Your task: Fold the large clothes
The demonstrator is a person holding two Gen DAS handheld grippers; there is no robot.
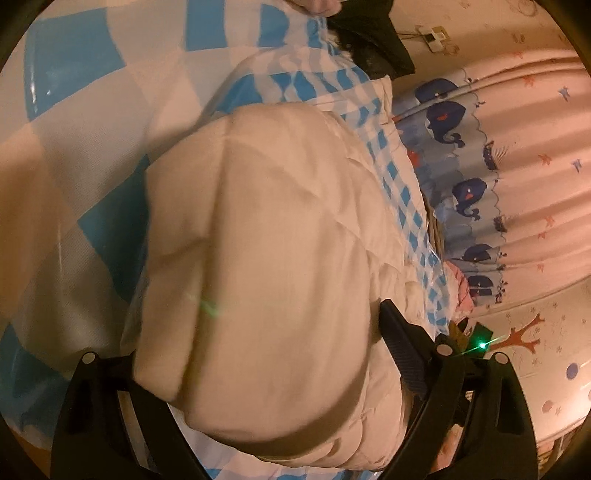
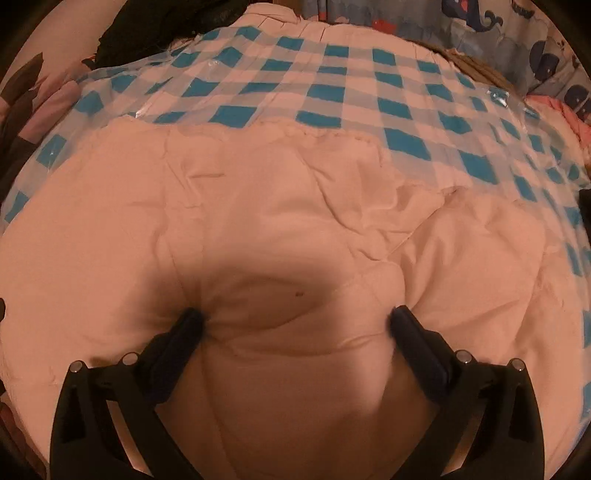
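A large cream padded garment (image 2: 280, 206) lies on a blue-and-white checked plastic sheet (image 2: 332, 92). My right gripper (image 2: 295, 321) is open, its two fingertips (image 2: 192, 321) pressed into the cloth with a bulge of it between them. In the left wrist view a thick fold of the same garment (image 1: 258, 258) fills the middle. My left gripper (image 1: 258, 350) stands wide open around this fold; the right finger (image 1: 402, 347) shows and the left finger is hidden behind the cloth.
The checked sheet (image 1: 74, 147) covers a bed. A whale-print curtain (image 1: 480, 166) hangs beyond the bed's edge. A black item (image 1: 369, 40) lies at the far end, also in the right wrist view (image 2: 166, 26). Pink cloth (image 2: 569, 114) lies at the right edge.
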